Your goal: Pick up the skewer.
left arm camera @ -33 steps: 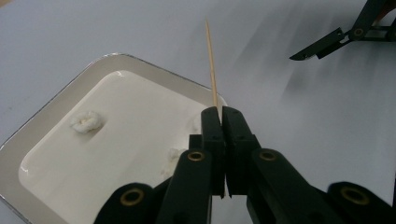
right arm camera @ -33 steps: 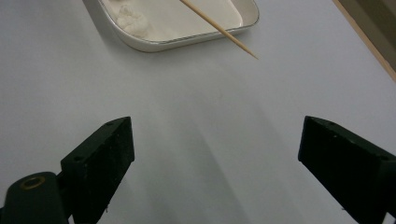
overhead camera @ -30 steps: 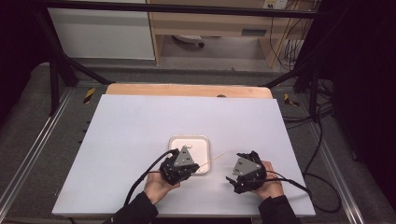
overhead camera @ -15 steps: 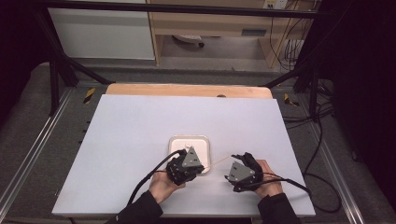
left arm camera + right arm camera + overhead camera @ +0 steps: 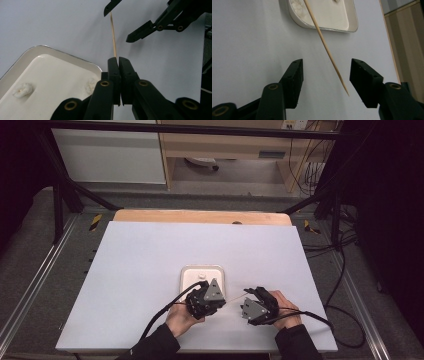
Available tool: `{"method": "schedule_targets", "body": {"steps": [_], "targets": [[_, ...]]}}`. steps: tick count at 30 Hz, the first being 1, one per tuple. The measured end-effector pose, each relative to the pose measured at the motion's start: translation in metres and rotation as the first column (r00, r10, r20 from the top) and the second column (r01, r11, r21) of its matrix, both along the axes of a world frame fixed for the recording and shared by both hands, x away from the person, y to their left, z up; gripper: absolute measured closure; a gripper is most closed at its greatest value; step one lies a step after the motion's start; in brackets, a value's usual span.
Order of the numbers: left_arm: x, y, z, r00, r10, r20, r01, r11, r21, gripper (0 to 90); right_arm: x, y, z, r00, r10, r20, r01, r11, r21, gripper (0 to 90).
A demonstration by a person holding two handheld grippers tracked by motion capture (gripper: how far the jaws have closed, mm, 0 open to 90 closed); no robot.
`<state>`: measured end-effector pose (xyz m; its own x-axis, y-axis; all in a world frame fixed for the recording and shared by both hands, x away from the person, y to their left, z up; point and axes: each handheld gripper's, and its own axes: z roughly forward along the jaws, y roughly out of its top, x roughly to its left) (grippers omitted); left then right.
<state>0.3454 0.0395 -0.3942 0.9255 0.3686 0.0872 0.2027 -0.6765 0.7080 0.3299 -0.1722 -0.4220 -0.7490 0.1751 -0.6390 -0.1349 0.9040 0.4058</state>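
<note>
A thin wooden skewer (image 5: 113,35) is pinched at one end by the left gripper (image 5: 118,62), whose two black jaws are pressed together on it with no gap showing, so the stick juts out from their tips above the white table (image 5: 145,265). From there the skewer (image 5: 325,47) runs to the right gripper (image 5: 325,67), its pointed end hanging between that gripper's jaws without touching either pad; those jaws stand about half spread and have just been closing, with the stick's tip in the gap but not yet clasped. In the high view the skewer (image 5: 233,297) is only a faint pale line bridging the left gripper (image 5: 212,295) and the right gripper (image 5: 250,302), and the hands cover much of both tools. Just beside the left gripper lies a shallow white tray (image 5: 50,53), cut off at the frame's edge, holding small pale lumps (image 5: 23,89) too blurred to identify. In the right gripper view the tray (image 5: 297,21) lies beyond the skewer's far end.
</note>
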Motion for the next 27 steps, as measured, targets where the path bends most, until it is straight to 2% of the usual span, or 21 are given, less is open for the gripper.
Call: {"method": "schedule_targets", "body": {"steps": [6, 7, 12, 13, 18, 27], "targets": [[-0.0005, -0.0028, 0.0017, 0.9999, -0.011, 0.0, 0.011, 0.9999, 0.01, 88.5, -0.0006, 0.0032, 0.0002, 0.9991, 0.033, 0.028, -0.032, 0.999, -0.044, 52.1], [-0.0007, -0.0032, 0.002, 0.9999, -0.011, -0.002, 0.011, 0.9999, 0.008, 88.5, 0.0004, 0.004, 0.001, 0.9978, 0.053, 0.039, -0.051, 0.997, -0.063, 54.4], [-0.0013, -0.0038, 0.0026, 0.9998, -0.02, -0.002, 0.02, 0.9997, 0.015, 88.5, 0.0001, 0.0054, 0.0012, 0.9963, 0.072, 0.047, -0.067, 0.994, -0.085, 60.1], [-0.0014, -0.0038, 0.0026, 0.9998, -0.02, -0.002, 0.02, 0.9997, 0.016, 88.5, 0.0013, 0.0055, 0.002, 0.9941, 0.096, 0.051, -0.091, 0.991, -0.101, 62.8], [-0.0013, -0.003, 0.0034, 0.9997, -0.024, -0.002, 0.024, 0.9996, 0.012, 88.5, 0.0023, 0.0049, 0.0018, 0.9927, 0.11, 0.049, -0.104, 0.987, -0.12, 67.9], [-0.0023, -0.0009, 0.0041, 0.9995, -0.032, -0.002, 0.032, 0.9994, 0.012, 88.5, 0.0058, 0.0035, 0.0017, 0.9861, 0.157, 0.054, -0.145, 0.973, -0.18, 76.6]]}}
